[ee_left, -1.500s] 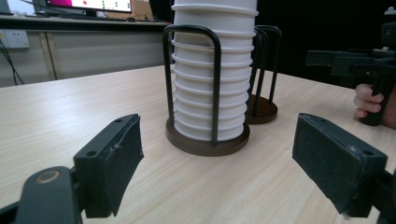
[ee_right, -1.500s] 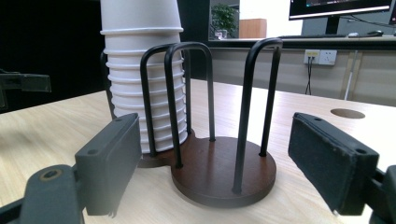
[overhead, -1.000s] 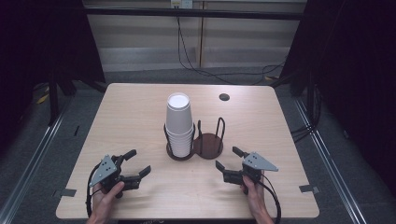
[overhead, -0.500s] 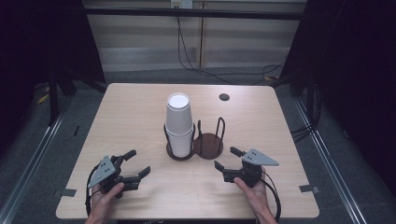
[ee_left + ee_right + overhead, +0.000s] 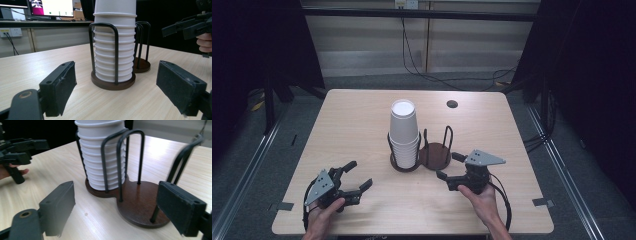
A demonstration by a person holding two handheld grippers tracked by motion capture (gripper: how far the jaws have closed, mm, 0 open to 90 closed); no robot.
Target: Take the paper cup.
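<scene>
Both claws stood jaws apart and empty. The stack of white cups (image 5: 404, 131) sat in the near-left ring of the double cup holder (image 5: 435, 156) at mid-desk. The left claw (image 5: 353, 176) rested near the desk's front edge; the right claw (image 5: 449, 166) had edged closer to the holder's empty ring — seemingly an approach, with the next move likely closing on a cup or the rack.

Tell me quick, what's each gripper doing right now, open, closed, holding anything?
Left gripper: open, jaws wide apart, holding nothing.
Right gripper: open, jaws wide apart, holding nothing, pointed at the cup holder.
</scene>
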